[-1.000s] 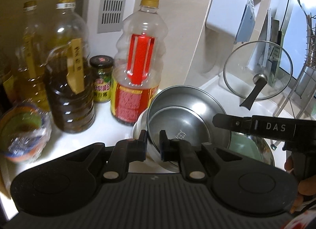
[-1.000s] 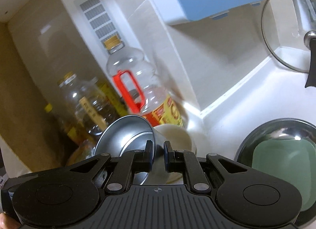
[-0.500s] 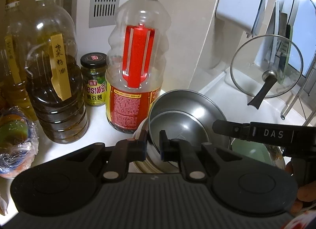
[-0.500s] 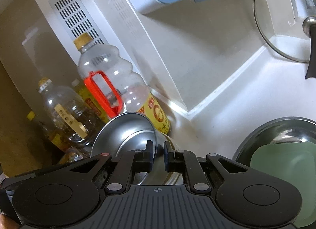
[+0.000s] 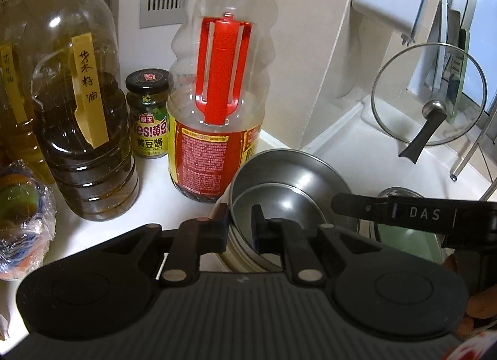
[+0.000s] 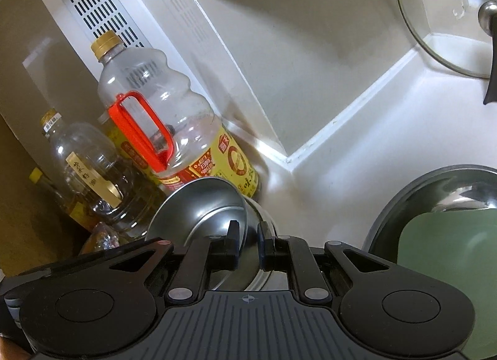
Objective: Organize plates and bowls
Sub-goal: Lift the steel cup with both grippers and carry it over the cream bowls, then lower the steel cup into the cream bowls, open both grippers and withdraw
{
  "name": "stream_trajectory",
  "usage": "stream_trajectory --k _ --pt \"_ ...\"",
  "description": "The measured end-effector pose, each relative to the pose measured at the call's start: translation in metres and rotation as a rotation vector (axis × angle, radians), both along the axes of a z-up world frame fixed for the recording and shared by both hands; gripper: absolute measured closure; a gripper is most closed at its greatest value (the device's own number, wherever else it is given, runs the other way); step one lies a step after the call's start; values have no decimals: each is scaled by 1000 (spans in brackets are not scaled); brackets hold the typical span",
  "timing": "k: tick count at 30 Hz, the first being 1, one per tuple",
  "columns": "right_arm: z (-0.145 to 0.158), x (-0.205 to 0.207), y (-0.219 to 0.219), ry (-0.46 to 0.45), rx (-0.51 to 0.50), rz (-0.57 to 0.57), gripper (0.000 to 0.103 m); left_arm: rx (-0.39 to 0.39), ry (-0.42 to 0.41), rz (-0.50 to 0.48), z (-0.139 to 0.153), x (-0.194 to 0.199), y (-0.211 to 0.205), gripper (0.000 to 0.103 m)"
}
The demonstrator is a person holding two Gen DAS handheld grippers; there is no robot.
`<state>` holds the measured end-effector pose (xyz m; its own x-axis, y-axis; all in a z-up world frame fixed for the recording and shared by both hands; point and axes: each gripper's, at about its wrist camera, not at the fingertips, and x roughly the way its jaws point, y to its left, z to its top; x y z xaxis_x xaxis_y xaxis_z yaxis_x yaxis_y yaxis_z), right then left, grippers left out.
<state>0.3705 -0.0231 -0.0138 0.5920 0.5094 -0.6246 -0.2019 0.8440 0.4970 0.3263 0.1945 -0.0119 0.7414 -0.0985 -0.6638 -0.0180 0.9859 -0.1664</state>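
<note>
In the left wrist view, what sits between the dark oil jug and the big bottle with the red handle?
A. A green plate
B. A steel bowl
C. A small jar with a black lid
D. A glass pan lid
C: the small jar with a black lid stands on the counter at the wall, with the dark oil jug on one side and the bottle with the red handle on the other.

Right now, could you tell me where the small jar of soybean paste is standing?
In the left wrist view, the soybean paste jar stands at the back left of the white counter, between the dark oil bottle and the red-handled bottle.
</note>
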Motion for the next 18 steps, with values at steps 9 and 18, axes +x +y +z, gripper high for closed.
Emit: stream_trajectory --k 9,18 --pt "3 -5 -3 -16 -16 2 89 10 -16 37 6 -13 -1 88" --pt "13 -43 -19 -38 -5 21 66 3 -27 66 17 -60 -5 81"
